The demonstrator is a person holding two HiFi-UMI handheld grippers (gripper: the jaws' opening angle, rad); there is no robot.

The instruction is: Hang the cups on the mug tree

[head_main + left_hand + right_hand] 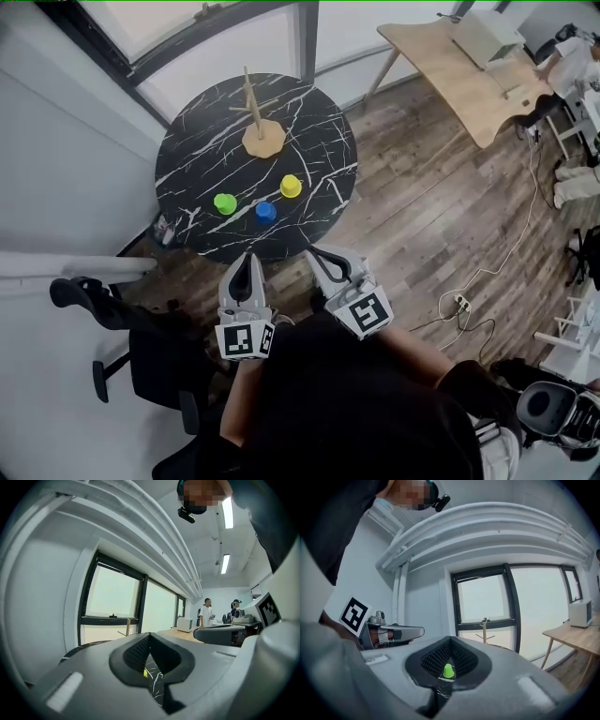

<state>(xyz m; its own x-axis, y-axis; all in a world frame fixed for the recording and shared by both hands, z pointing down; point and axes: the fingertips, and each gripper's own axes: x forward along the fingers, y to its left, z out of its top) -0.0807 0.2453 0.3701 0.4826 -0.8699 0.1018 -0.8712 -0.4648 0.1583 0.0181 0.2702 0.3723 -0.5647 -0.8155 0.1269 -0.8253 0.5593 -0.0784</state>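
Black marble-look round table (pixel 309 131), white-veined, carries everything for the job.

On it, left to right:
- green cup (pixel 225 202), at the near left
- wooden mug tree (pixel 253 112), further back toward the window, upright on its base
- blue cup (pixel 266 212), nearest the front edge
- yellow cup (pixel 291 186), to the right and slightly back

The three cups stand on the tabletop in a loose cluster. They are apart from one another and well apart from the tree. As far as the head view shows, the tree's pegs are bare.

Left gripper (pixel 249 261): short of the table's near edge. Its jaws are pressed together with nothing between them. Its own view shows only a sliver of tabletop and a speck of yellow far beyond the pads.

Right gripper (pixel 317 255): just beside the left one, also short of the table. Its jaws are pressed together and empty. Its own view lines up on the green cup in the distance, with the tree beyond. No contact.

Progress, as judged: no cup is hung and none is picked up, so all three are left to do. Both grippers would have to spread their jaws before either could take a cup. After that, each cup has to be lifted, carried back to the tree and hooked onto a peg.
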